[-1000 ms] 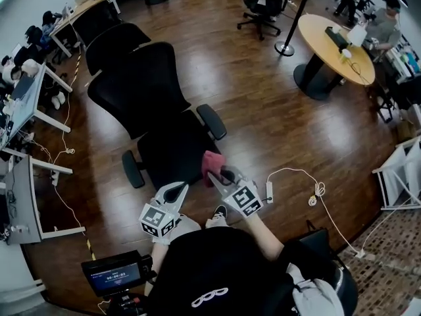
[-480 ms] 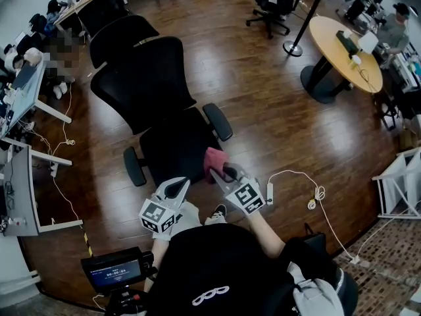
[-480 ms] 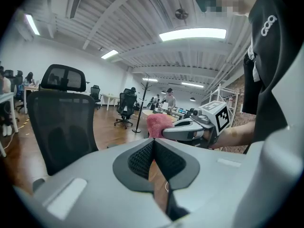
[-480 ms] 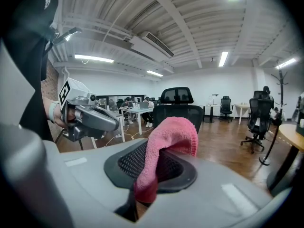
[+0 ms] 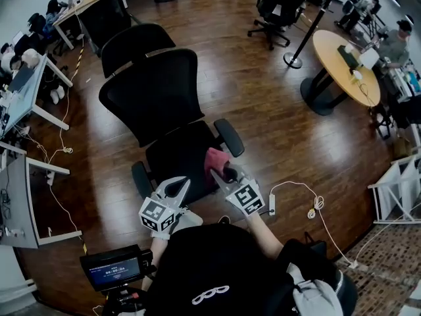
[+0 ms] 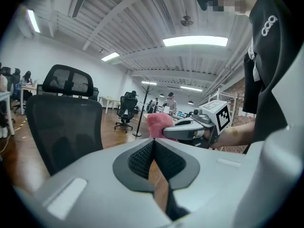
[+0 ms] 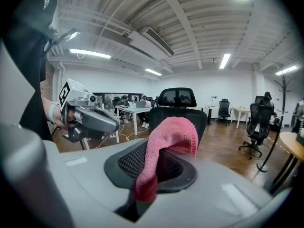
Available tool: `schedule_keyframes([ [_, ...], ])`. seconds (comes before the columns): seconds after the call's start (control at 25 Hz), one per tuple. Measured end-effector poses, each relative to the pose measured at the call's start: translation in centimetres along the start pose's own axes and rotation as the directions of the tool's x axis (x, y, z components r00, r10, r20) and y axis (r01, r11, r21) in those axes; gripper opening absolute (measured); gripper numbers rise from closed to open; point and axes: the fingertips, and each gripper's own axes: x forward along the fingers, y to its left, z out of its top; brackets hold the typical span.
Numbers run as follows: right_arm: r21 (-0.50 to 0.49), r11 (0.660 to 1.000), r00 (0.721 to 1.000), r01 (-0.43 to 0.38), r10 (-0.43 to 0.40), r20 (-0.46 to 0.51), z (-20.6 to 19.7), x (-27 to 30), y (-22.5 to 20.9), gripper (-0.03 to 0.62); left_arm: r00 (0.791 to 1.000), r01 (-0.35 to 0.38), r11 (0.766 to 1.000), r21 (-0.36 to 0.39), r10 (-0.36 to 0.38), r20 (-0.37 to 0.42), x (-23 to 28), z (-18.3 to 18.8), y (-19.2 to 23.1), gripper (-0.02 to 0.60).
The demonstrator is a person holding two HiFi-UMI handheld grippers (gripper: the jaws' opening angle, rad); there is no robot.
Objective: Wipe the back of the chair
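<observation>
A black office chair faces me in the head view, with a mesh back [image 5: 158, 91], a headrest [image 5: 135, 41] and a seat [image 5: 181, 153]. My right gripper [image 5: 227, 173] hovers over the seat's front right edge, shut on a pink cloth [image 5: 216, 158]. In the right gripper view the cloth [image 7: 171, 134] drapes out of the jaws, with the chair back [image 7: 202, 118] straight ahead. My left gripper [image 5: 175, 188] hangs at the seat's front edge, shut and holding nothing. In the left gripper view the chair back [image 6: 64, 127] is at left, and the right gripper [image 6: 166, 133] with the cloth [image 6: 159, 122] is ahead.
A round wooden table [image 5: 342, 54] with a seated person [image 5: 395, 41] is at far right. Desks [image 5: 26, 97] line the left side. A power strip [image 5: 271, 203] and white cable [image 5: 309, 196] lie on the wood floor. More office chairs [image 5: 276, 5] stand at the back.
The chair now sits a little farther right and nearer in the head view. Both grippers keep almost the same pose, and the right one still holds the cloth.
</observation>
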Motion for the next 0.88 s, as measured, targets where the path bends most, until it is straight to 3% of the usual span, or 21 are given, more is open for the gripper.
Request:
schedule_keyframes([
  [0.44, -0.038, 0.999, 0.999, -0.037, 0.036, -0.033, 3.6, 9.5, 1.8, 0.041, 0.998, -0.047, 0.998, -0.046, 0.048, 0.032, -4.5, 0.7, 9.8, -0.011],
  [0.88, -0.096, 0.985, 0.989, -0.143, 0.139, -0.042, 7.7, 17.7, 5.2, 0.041, 0.994, -0.092, 0.992, -0.083, 0.096, 0.047, -7.6, 0.9, 17.2, -0.011],
])
